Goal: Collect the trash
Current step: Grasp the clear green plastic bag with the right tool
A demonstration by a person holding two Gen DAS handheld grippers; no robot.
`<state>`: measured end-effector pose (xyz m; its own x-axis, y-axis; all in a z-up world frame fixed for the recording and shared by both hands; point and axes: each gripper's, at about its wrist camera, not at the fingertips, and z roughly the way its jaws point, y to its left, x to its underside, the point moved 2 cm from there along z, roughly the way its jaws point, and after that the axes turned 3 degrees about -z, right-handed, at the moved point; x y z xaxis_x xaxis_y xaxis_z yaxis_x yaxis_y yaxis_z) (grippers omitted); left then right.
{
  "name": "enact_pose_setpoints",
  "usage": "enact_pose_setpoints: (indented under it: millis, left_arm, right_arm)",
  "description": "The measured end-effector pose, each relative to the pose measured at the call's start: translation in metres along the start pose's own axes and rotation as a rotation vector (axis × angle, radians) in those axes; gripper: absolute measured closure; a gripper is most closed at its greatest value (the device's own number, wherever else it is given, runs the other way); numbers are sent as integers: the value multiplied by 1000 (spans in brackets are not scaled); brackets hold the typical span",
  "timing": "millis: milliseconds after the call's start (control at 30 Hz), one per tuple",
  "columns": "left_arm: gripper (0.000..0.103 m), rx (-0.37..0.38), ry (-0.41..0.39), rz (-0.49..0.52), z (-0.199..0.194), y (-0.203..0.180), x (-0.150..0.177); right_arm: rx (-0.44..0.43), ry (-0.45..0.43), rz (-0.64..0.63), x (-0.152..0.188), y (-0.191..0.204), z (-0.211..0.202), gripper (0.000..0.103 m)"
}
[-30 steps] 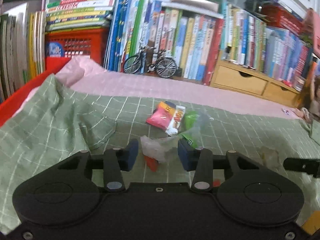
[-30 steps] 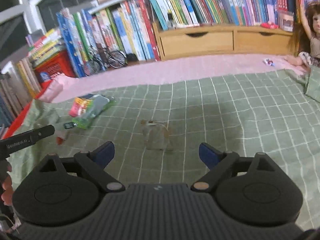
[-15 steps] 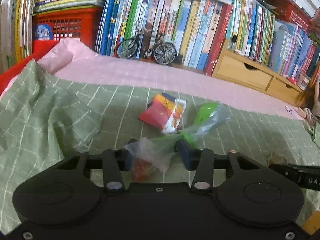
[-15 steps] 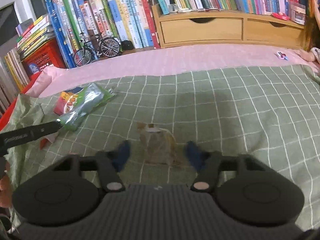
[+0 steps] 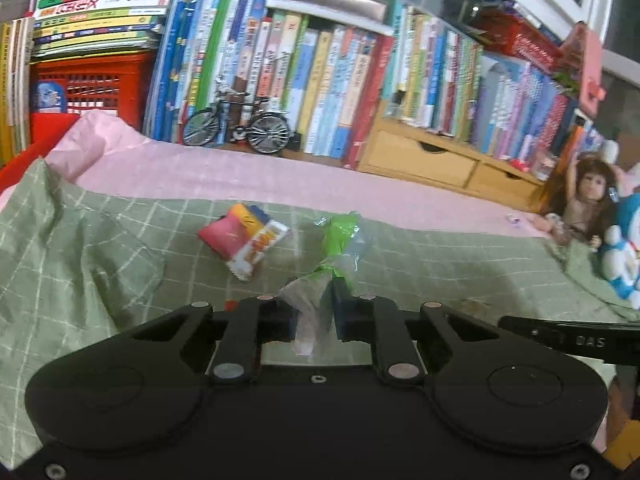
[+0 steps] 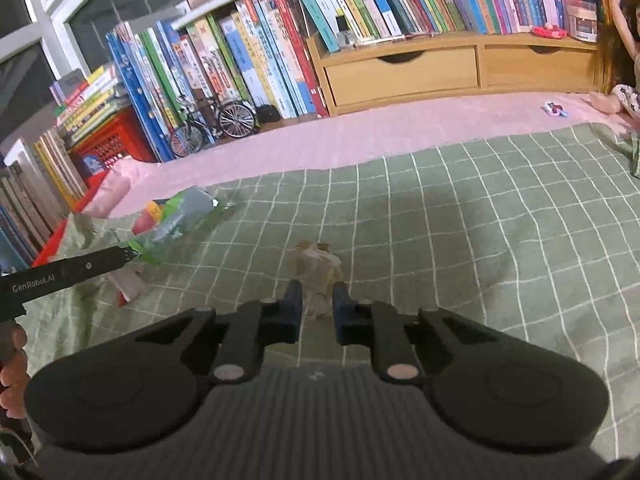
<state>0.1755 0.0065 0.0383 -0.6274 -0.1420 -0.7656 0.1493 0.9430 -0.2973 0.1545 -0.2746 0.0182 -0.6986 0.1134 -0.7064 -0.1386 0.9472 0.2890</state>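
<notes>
The left tongs [image 5: 316, 312] have a glossy black body with two round discs, silver pivot pins and small screws. The right tongs [image 6: 316, 306] have a ribbed grey housing, black linkage arms and dark blue fingers [image 6: 290, 312].

the clear wrapper [image 5: 310, 312] is partly hidden between claw fingers; its print is unreadable.

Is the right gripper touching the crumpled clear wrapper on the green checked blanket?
Touching. In the right wrist view, the right gripper has both fingers closed against the sides of the crumpled clear wrapper, with no gap visible.
</notes>
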Motion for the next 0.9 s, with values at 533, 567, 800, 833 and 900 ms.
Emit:
enact_pose_setpoints:
  millis: [533, 567, 800, 833, 900]
  left_arm:
    - [83, 142, 64, 97, -19, -20, 17]
    - [84, 143, 75, 107, -17, -21, 21]
    - [84, 145, 123, 187, -6, -29, 46]
    - [83, 147, 127, 204, -5, -30, 49]
    - [83, 148, 130, 235, -6, -34, 55]
  right_arm:
    - [-40, -10, -13, 8, -4, -15, 77]
    - [-47, -9, -8, 8, -3, -15, 59]
    - [-152, 16, 51, 4, 13, -1, 34]
    - [-150, 22, 55, 3, 17, 2, 33]
    - [-145, 38, 70, 1, 24, 11, 32]
